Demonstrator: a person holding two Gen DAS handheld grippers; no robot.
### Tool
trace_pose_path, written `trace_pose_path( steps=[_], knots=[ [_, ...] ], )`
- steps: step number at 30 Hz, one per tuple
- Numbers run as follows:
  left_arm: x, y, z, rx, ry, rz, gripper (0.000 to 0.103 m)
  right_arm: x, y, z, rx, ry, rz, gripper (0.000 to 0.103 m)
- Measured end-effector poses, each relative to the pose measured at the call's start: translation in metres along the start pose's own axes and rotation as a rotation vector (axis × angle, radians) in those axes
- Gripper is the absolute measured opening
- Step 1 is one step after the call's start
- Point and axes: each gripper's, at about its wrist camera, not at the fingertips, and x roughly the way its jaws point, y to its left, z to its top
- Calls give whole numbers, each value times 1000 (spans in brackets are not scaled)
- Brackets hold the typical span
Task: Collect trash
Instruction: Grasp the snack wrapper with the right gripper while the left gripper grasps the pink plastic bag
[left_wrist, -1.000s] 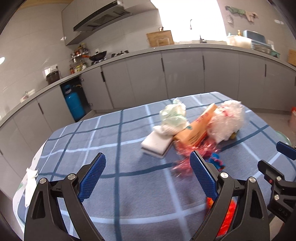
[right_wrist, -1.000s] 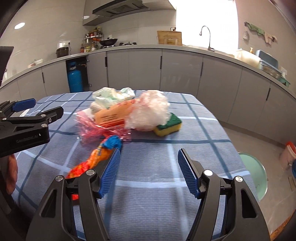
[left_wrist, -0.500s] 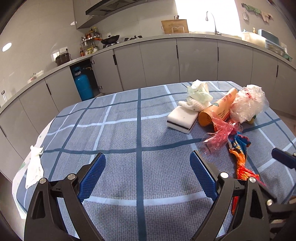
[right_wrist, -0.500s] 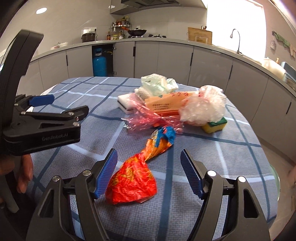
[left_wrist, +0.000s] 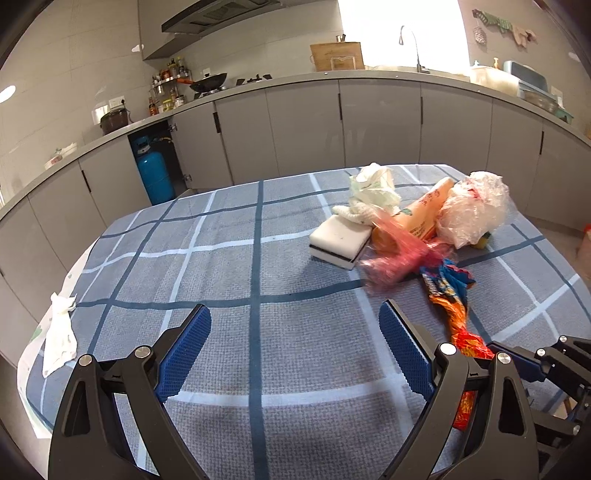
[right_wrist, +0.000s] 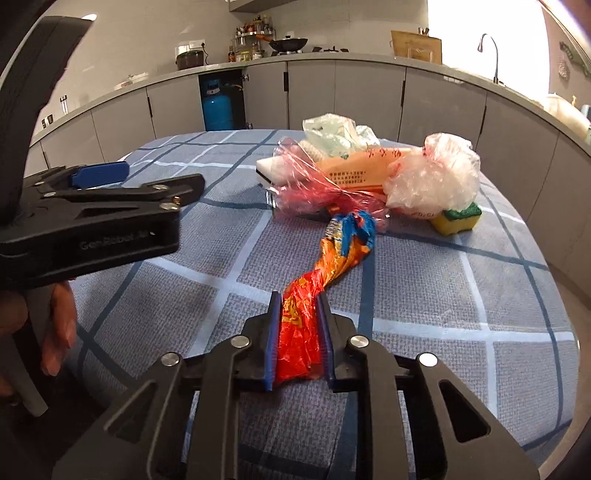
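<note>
A twisted red, orange and blue snack wrapper (right_wrist: 325, 266) lies on the checked tablecloth (right_wrist: 443, 295). Its red end sits between the blue pads of my right gripper (right_wrist: 298, 297), whose jaws are closing and press on it from both sides. In the left wrist view the same wrapper (left_wrist: 448, 299) runs toward the lower right. My left gripper (left_wrist: 295, 312) hangs open over bare cloth with nothing between its fingers. Behind the wrapper lies a trash pile: pink film (right_wrist: 306, 184), an orange packet (right_wrist: 362, 173), a clear plastic bag (right_wrist: 432, 177) and a pale green bag (right_wrist: 332, 134).
A white sponge (left_wrist: 338, 242) and a yellow-green sponge (right_wrist: 458, 218) lie by the pile. A crumpled white tissue (left_wrist: 59, 339) sits at the table's left edge. A hand (right_wrist: 55, 332) holds the left gripper's handle. Grey cabinets and a blue gas cylinder (left_wrist: 155, 177) stand behind.
The right gripper's jaws have come together on the red end of the snack wrapper, which lay loose between them before. The left gripper stays open and has barely shifted.
</note>
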Motion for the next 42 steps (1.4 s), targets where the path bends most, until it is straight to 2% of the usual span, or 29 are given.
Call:
trace_pose_path(
  steps=[5, 12, 15, 19, 20, 22, 23, 25, 28, 34, 42],
  knots=[
    [-3, -10, 10, 9, -24, -45, 91, -21, -6, -7, -15, -21, -24, 16],
    [11, -36, 26, 43, -47, -100, 91, -34, -28, -22, 11, -17, -116, 16],
    [26, -45, 29, 42, -11, -133, 91, -36, -43, -27, 43, -17, -142, 16],
    [48, -50, 32, 25, 30, -142, 89, -38, -58, -31, 78, -24, -158, 16],
    [50, -51, 32, 23, 40, -151, 86, -38, -60, -32, 84, -28, -161, 16],
    [54, -53, 31, 29, 52, -160, 66, -39, -64, -32, 91, -33, -166, 16],
    [55, -55, 29, 34, 67, -177, 60, -39, -65, -33, 94, -34, -166, 16],
    [54, -57, 25, 39, 84, -192, 33, -39, -67, -33, 100, -36, -165, 16],
    [49, -58, 21, 39, 98, -217, 19, -40, -69, -33, 106, -41, -166, 16],
    [13, -51, 20, 33, 49, -233, 10, -52, -73, -33, 107, -70, -199, 16],
    [-31, -42, 34, 37, -83, -176, 9, -68, -84, -30, 120, -109, -245, 16]
  ],
)
